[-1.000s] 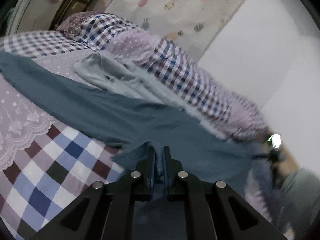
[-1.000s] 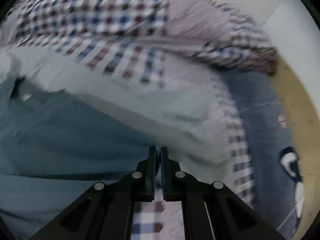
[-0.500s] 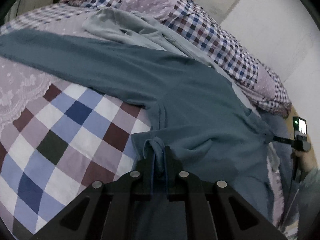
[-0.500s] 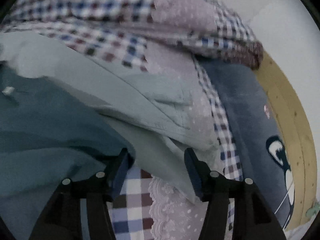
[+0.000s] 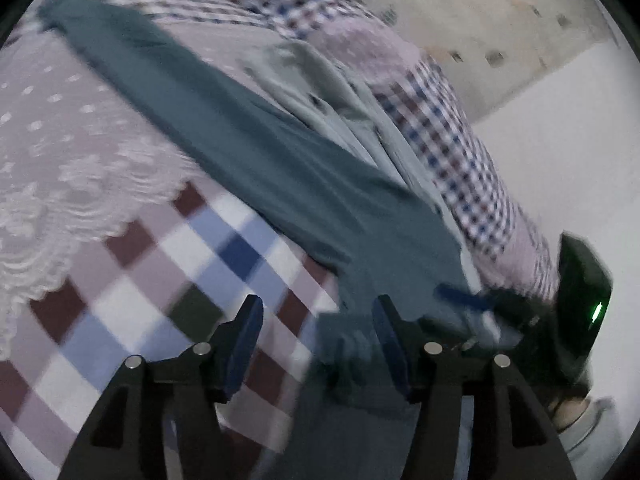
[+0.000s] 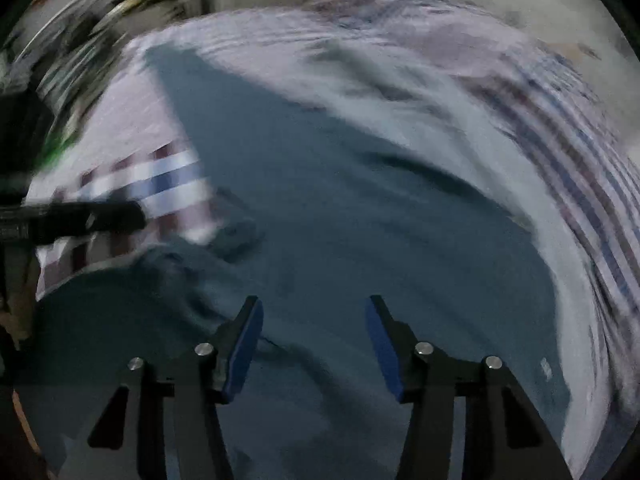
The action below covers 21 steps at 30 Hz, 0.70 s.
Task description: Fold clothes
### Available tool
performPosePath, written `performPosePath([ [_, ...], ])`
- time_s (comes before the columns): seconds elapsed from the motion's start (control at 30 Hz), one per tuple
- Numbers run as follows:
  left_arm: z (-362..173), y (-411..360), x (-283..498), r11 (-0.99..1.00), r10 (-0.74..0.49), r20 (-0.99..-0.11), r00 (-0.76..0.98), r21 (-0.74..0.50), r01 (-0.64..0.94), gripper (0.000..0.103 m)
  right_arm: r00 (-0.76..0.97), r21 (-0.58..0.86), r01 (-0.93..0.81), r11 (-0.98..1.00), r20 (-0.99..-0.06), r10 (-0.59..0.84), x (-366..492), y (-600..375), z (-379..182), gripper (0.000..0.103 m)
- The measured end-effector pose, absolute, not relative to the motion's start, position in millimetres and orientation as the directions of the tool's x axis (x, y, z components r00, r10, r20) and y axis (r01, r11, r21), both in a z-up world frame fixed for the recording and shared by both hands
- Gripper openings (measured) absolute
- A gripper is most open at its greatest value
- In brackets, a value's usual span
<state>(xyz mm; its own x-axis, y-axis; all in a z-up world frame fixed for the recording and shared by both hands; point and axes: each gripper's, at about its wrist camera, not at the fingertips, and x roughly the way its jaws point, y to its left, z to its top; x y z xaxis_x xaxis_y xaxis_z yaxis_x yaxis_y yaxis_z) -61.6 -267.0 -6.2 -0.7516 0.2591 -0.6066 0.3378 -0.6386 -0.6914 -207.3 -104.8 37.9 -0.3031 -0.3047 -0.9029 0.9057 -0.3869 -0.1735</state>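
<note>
With both the left gripper (image 5: 318, 340) and right gripper (image 6: 314, 340) spread wide and holding nothing, the loose teal shirt (image 6: 360, 220) could bunch or slide over the pale garment (image 5: 340, 100) beside it, spoiling any fold.

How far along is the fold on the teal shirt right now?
Early. Done: the teal shirt lies spread on the checked bedspread, one sleeve stretched out. In hand: nothing; the left gripper and right gripper are both open over the fabric. Left: no neat fold shows, and the pale grey garment beside it lies rumpled, unfolded.
</note>
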Motion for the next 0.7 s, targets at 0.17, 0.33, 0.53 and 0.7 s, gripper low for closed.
performPosePath([
  [0.17, -10, -289, -55, -0.581, 0.263, -0.589, -0.764, -0.729, 0.362, 0.061, -0.229, -0.160, 0.953, -0.259, -0.937, -0.264, -193, -141, 13, 0.041],
  [0.33, -13, -301, -51, -0.550, 0.275, -0.580, -0.767, -0.749, 0.369, 0.061, -0.156, -0.104, 0.969, -0.223, -0.960, -0.232, -191, -142, 0, 0.040],
  [0.53, -13, -303, -52, -0.534, 0.284, -0.572, -0.770, -0.761, 0.368, 0.061, -0.205, -0.138, 0.959, -0.247, -0.940, -0.271, -183, -128, 12, 0.001],
  [0.7, -13, -304, -52, -0.529, 0.286, -0.570, -0.770, -0.764, 0.369, 0.061, -0.317, -0.188, 0.910, -0.371, -0.890, -0.327, -199, -108, 45, 0.000],
])
